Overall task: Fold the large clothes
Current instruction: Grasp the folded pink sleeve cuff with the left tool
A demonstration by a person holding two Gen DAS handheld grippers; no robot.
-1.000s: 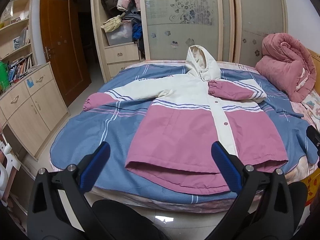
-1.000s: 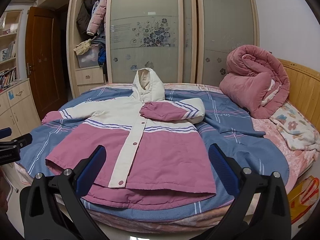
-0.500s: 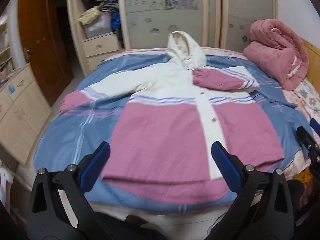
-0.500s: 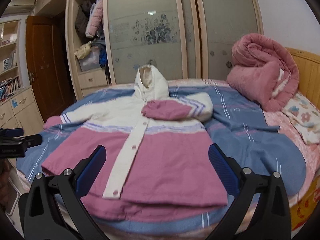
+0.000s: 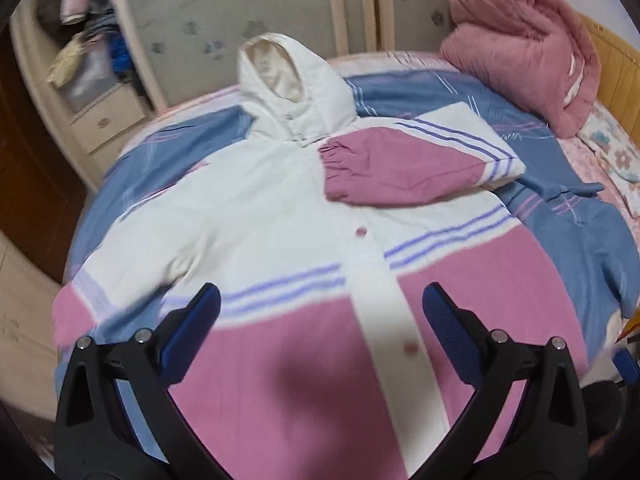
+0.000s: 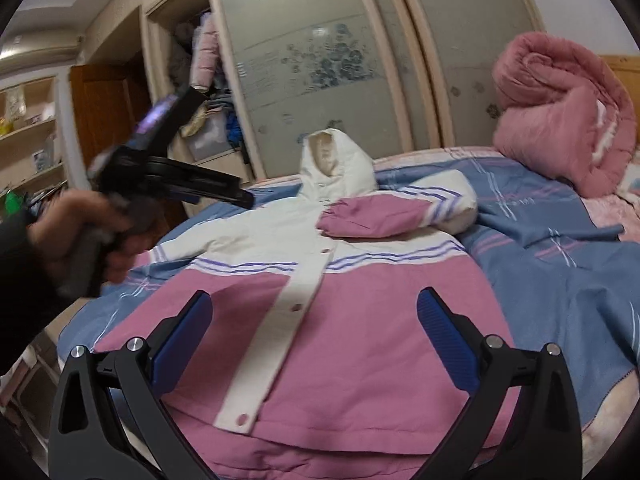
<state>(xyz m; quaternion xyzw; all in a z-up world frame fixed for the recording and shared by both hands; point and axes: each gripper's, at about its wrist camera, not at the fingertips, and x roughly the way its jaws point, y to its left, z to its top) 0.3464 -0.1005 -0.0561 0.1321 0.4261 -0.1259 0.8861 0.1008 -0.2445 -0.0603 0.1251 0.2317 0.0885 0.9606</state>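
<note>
Jacket: a large hooded jacket, white above and pink below, lies face up on the bed, front closed with snaps, hem toward the cameras.
Hood: the white hood points to the far side of the bed, toward the wardrobe doors.
Folded sleeve: one sleeve is already laid across the chest, its pink cuff near the snap strip.
Other sleeve: the second sleeve lies spread out to the side, its pink cuff near the bed edge; it is not yet folded.
Progress: I judge the task is at an early stage. One sleeve is in; the other sleeve, the body fold and maybe the hood are left.
Left hand-held gripper: fingers wide apart, holding nothing, above the jacket's lower half, on the side of the unfolded sleeve.
Right hand-held gripper: also wide and empty, above the pink lower part.
Person: a hand holds the left tool, blurred in the right wrist view.
Around: a rolled pink quilt rests at the bed's far corner, well apart from the jacket.
</note>
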